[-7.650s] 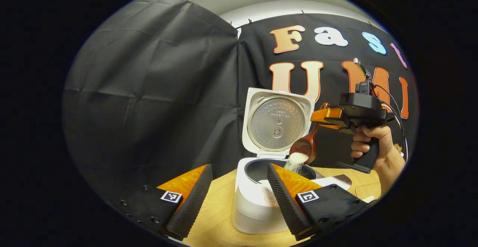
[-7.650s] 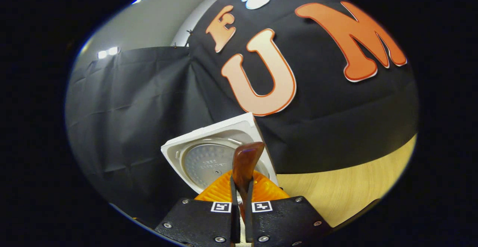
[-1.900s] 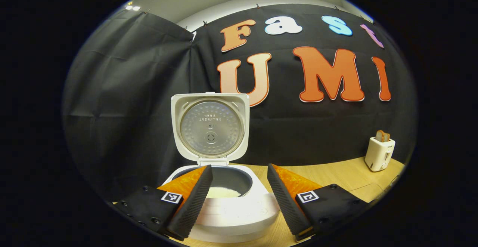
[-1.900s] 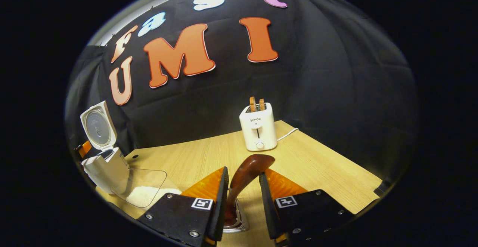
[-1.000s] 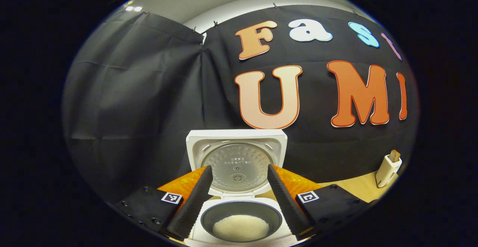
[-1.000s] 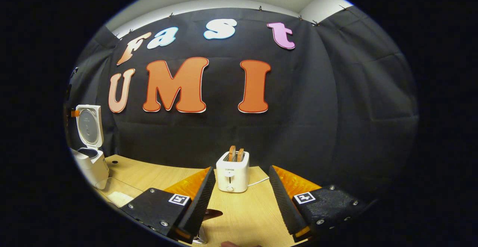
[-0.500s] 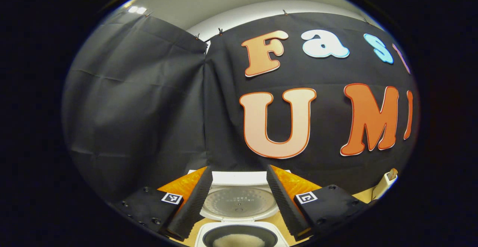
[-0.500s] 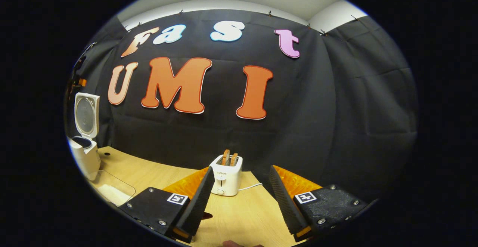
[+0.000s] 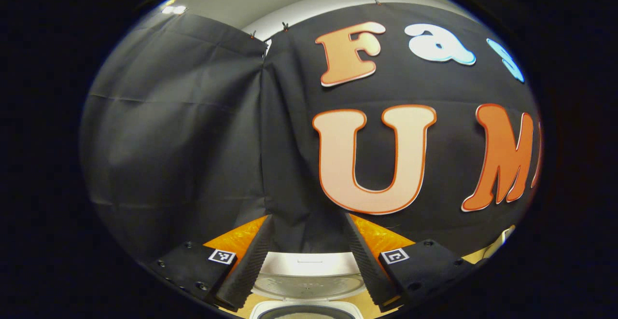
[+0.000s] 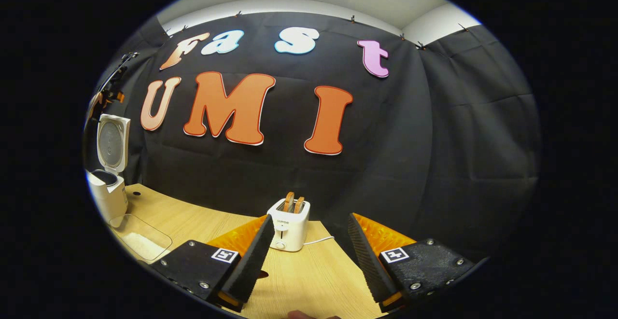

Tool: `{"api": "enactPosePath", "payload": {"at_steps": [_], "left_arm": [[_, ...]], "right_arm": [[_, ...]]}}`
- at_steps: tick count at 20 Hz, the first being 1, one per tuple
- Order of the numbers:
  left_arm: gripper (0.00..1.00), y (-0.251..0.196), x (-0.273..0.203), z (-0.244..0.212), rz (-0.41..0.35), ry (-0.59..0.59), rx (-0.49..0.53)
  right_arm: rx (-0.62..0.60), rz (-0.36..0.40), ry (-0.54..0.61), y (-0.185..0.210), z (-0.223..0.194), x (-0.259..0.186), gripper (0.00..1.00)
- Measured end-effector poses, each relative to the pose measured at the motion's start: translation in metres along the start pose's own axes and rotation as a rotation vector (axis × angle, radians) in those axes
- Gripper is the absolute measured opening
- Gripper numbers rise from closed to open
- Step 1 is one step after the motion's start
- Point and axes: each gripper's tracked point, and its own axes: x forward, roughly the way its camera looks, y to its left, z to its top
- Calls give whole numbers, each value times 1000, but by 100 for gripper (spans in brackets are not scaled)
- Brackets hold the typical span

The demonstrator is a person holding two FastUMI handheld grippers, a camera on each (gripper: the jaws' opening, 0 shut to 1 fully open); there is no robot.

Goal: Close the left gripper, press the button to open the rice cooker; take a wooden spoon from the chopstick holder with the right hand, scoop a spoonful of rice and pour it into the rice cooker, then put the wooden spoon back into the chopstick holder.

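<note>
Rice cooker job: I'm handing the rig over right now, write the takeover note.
Left hand-held gripper: open, empty, raised above the rice cooker, whose lid stands open.
Right hand-held gripper: open, empty, above the table, facing the toaster.
Things: in the right gripper view the cooker sits far left, lid up, with the clear rice tray beside it. A dark tip, probably the wooden spoon, peeks out behind the right gripper's left finger; the holder itself is hidden.
Done: cooker opened; spoon released.
Left: confirm the spoon sits in the holder. Nothing else apparent.
</note>
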Motion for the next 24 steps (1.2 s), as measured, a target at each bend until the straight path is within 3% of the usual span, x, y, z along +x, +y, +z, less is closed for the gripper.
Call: {"api": "enactPosePath", "payload": {"at_steps": [2, 6, 9, 24], "left_arm": [[94, -1, 9, -26, -6, 99, -17], [95, 2, 13, -35, 21, 134, 31], [95, 1, 8, -32, 3, 170, 43], [94, 1, -75, -62, -98, 256, 23]], "right_arm": [[-2, 7, 2, 2, -3, 0, 92], [85, 87, 39, 26, -17, 1, 92], [70, 65, 39, 22, -21, 9, 92], [101, 151, 45, 56, -31, 18, 92]]}}
